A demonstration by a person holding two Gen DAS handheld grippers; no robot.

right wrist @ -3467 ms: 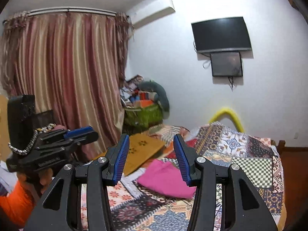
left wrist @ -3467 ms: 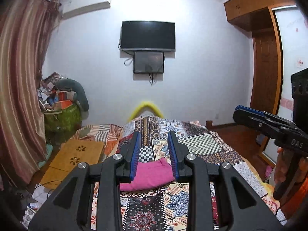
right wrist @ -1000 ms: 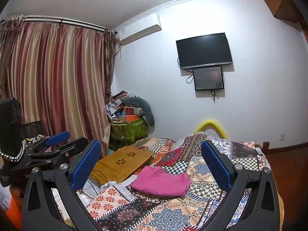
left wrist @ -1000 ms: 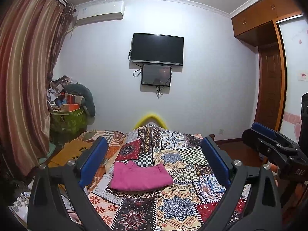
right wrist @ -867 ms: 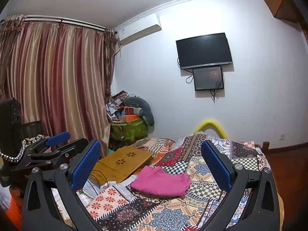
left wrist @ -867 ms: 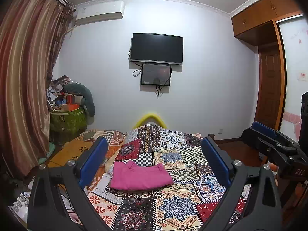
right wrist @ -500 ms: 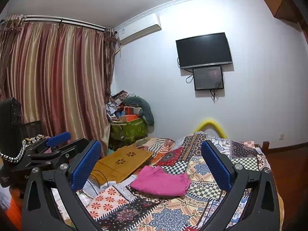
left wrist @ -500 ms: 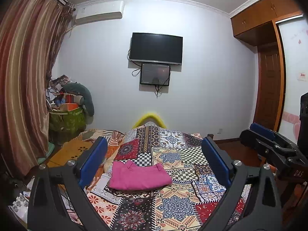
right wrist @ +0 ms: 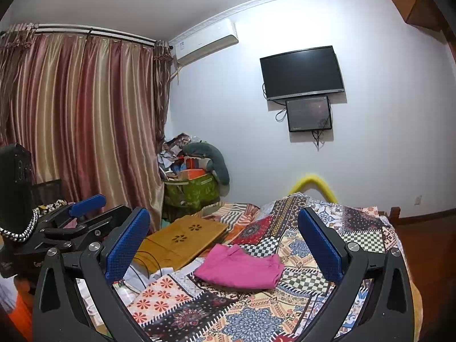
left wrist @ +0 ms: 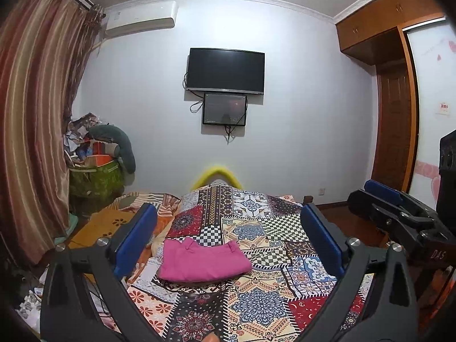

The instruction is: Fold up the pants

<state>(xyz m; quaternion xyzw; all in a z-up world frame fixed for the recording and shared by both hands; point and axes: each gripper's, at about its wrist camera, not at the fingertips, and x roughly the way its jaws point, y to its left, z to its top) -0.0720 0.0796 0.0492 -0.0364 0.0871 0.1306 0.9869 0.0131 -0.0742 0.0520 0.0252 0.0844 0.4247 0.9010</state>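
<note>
The pink pants lie folded on the patchwork bedspread, near its left edge and just beside a wooden lap tray. The right gripper hangs above with its jaws spread wide, touching nothing. The left gripper is at the left edge.

Even, bright indoor light; mild glare on the white wall. Strong fisheye bending, dark vignetted corners. Focus sharp

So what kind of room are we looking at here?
Most likely a home bedroom. A bed with a patchwork cover fills the middle, a television hangs on the far wall, and long striped curtains cover one side. Folded pink pants lie on the bed.
</note>
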